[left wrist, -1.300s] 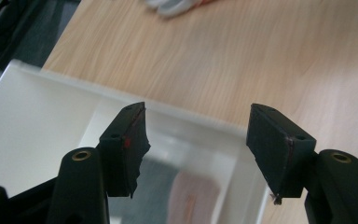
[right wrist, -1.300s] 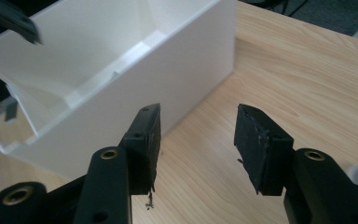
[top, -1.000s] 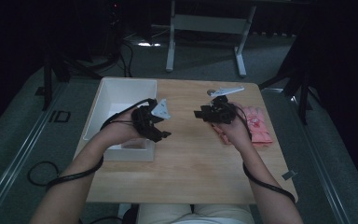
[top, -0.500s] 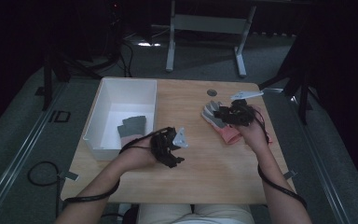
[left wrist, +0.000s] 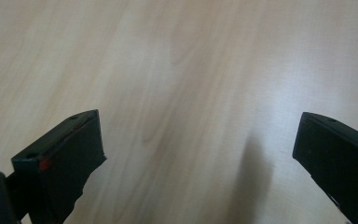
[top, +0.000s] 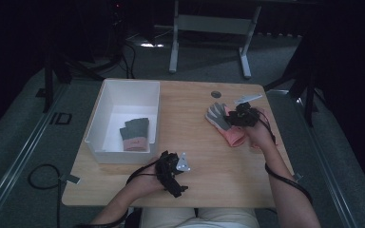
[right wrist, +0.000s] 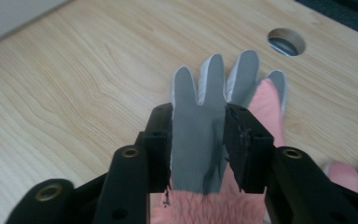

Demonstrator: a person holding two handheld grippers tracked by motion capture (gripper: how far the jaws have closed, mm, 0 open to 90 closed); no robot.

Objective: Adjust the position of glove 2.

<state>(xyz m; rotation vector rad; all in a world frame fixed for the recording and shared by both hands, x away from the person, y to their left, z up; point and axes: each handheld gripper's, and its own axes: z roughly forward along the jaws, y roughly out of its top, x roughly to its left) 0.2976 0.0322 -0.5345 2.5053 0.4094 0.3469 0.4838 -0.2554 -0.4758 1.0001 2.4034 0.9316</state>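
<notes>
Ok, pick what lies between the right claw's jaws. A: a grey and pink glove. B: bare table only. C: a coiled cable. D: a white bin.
A: in the right gripper view, the right claw has its jaws on either side of the grey and pink glove lying on the table.

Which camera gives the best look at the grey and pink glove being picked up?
The right gripper view: the glove sits close up between that gripper's jaws, palm and fingers plain. The high view shows it small, partly covered by the gripper. The left gripper view looks at bare table.
</notes>
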